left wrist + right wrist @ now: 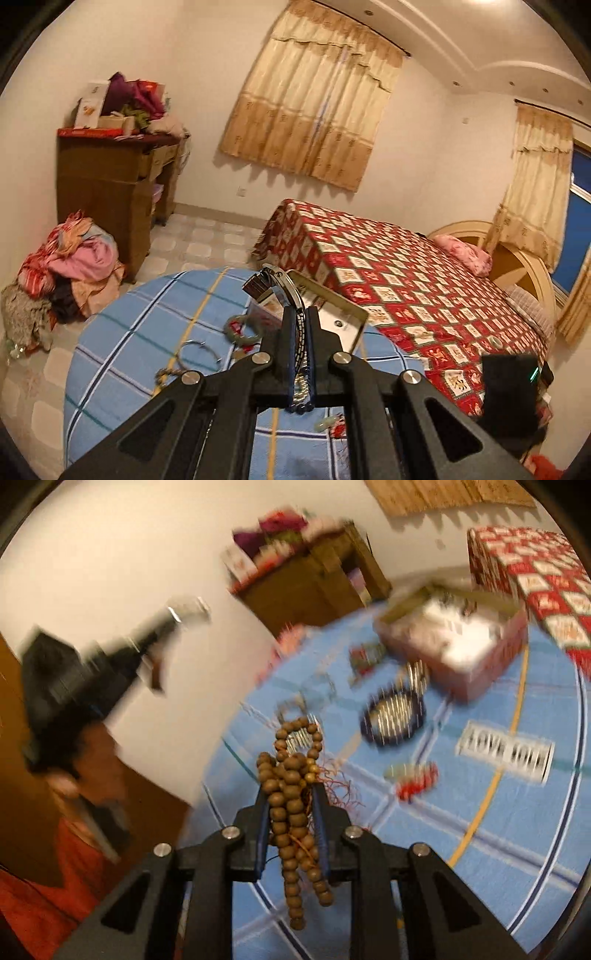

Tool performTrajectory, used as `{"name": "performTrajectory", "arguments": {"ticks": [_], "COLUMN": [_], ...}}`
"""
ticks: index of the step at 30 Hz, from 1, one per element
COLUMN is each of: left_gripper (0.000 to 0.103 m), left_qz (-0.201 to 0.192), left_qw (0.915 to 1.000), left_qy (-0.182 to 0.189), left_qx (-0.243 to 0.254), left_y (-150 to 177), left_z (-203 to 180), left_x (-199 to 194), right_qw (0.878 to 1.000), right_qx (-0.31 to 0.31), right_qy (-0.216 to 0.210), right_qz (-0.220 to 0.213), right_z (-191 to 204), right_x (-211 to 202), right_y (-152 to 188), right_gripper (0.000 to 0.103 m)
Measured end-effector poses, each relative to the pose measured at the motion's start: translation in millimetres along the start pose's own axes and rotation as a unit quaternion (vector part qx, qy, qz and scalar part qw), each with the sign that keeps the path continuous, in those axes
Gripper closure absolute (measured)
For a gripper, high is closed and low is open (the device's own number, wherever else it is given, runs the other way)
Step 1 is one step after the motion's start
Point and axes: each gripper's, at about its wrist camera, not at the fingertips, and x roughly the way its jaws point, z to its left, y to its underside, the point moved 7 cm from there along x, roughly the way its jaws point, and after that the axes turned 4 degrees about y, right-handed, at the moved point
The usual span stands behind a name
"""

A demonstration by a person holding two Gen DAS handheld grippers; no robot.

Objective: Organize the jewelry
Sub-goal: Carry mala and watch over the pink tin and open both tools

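Metal watch [275, 286] clamped in left tongs [300, 321], wooden bead string [291, 812] pinched in right tongs [291, 797], each seen only by its own camera

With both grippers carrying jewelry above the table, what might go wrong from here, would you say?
1. The wooden bead strand hangs in loose loops below the right gripper; they could snag or slip free.
2. The left gripper pinches the metal watch only by its band, so it may swing or slide before reaching the open tin.
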Motion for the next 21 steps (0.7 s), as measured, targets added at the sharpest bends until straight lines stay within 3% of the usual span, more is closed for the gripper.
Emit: {"name": "performTrajectory", "arguments": {"ticks": [4,9,14,21], "left_gripper": [0.100,0.100,0.100,0.100], "left_qz": [0.008,0.015,0.034,0.070], "left_qw": [0.9996,0.9979,0.9966,0.9942], "left_qy": [0.027,0.055,0.072,0.082], "left_qx": [0.010,0.029,0.018,0.000], "left_y": [-2.4,-5.1,-4.6,9.6], "left_z": [-12.4,-29.4,-33.7,-34.7], "left_x": [21.8,65.9,118.2,183.2], "right_qw": [0.998,0.988,0.981,0.977], "right_qx": [-0.001,0.006,0.038,0.078], "right_qy": [0.000,0.058,0.108,0.149], "right_qz": [-0.067,-0.143,-0.155,-0.132], "right_z": [-2.1,-35.8,-85.6,-140.0], "right_x": [-33.3,-49.9,-17.6,25.4], "right_y": [-47.4,-106.9,-141.4,-140.2], "right_gripper": [0.079,0.079,0.079,0.079]}}
